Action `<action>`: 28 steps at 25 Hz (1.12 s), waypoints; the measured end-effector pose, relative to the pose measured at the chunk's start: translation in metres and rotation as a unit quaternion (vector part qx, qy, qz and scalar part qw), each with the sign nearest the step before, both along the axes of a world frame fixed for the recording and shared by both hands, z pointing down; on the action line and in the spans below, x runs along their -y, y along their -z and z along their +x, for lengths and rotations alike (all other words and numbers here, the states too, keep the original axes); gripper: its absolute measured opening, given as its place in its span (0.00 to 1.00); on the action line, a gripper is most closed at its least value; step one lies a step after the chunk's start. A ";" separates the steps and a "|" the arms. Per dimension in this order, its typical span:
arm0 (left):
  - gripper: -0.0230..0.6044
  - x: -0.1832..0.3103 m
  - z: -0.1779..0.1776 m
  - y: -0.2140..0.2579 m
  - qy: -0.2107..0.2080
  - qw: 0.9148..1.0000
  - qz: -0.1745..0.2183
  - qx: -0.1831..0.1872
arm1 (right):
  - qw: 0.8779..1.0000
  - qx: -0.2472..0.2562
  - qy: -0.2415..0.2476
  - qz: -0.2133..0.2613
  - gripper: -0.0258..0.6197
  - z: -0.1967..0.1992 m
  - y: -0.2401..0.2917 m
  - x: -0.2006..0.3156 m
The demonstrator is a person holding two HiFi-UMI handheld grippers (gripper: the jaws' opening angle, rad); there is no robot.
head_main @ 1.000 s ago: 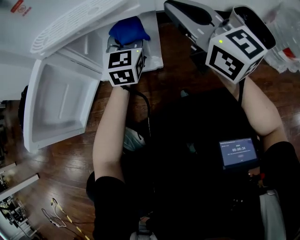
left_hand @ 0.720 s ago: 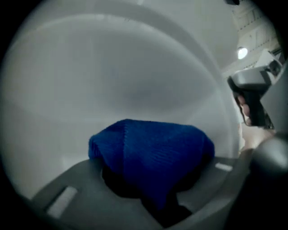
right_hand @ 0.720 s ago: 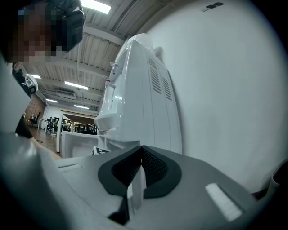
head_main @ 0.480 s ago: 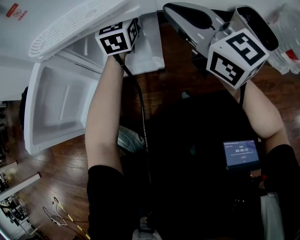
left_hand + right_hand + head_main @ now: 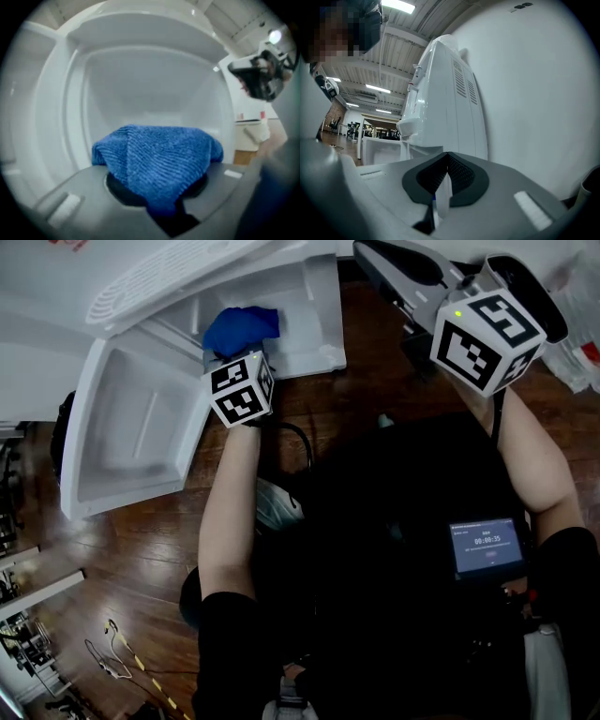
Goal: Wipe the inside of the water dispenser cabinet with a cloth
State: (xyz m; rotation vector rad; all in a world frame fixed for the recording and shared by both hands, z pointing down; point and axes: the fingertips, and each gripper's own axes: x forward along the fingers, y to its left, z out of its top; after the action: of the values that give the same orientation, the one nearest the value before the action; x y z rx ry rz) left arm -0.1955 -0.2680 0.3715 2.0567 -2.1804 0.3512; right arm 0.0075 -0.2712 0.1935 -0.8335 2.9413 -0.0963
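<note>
The blue cloth [image 5: 242,329] lies bunched at the mouth of the white water dispenser's open lower cabinet [image 5: 305,320]. My left gripper [image 5: 157,197] is shut on that cloth [image 5: 159,157], which drapes over the jaw tips and hides them. It points into the white cabinet interior [image 5: 150,79]. From the head view, its marker cube [image 5: 242,390] sits just in front of the cabinet opening. My right gripper [image 5: 375,254] is held up to the right of the dispenser, shut [image 5: 440,187] with nothing gripped, and away from the cabinet. It looks along the dispenser's side [image 5: 440,103].
The cabinet door [image 5: 131,427] hangs open to the left. The dispenser's drip grille [image 5: 159,277] juts out above the opening. A small screen [image 5: 483,545] hangs on the person's front. Cables [image 5: 122,662] lie on the wooden floor at lower left. Clear plastic packaging [image 5: 577,329] sits at far right.
The left gripper reached deep into the cabinet, cloth out of sight, then drew back toward me; the cloth shows at the opening again. The right gripper stayed put.
</note>
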 end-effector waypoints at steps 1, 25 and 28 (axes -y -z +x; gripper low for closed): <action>0.22 -0.001 -0.025 -0.014 0.038 0.999 -0.017 0.008 | 1.000 0.000 0.001 0.000 0.05 0.000 -0.001 0.000; 0.22 0.118 0.064 -0.041 -0.074 0.995 -0.064 -0.009 | 0.999 0.025 0.017 -0.029 0.05 0.003 0.005 0.001; 0.22 0.115 0.030 -0.017 -0.020 0.998 -0.045 -0.041 | 0.999 0.037 0.017 -0.031 0.05 0.004 0.005 0.005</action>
State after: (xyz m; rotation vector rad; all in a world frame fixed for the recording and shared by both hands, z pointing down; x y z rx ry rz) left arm -0.1658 -0.3832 0.3885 2.0312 -2.0420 0.3564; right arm 0.0116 -0.2760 0.1881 -0.7714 2.8968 -0.2170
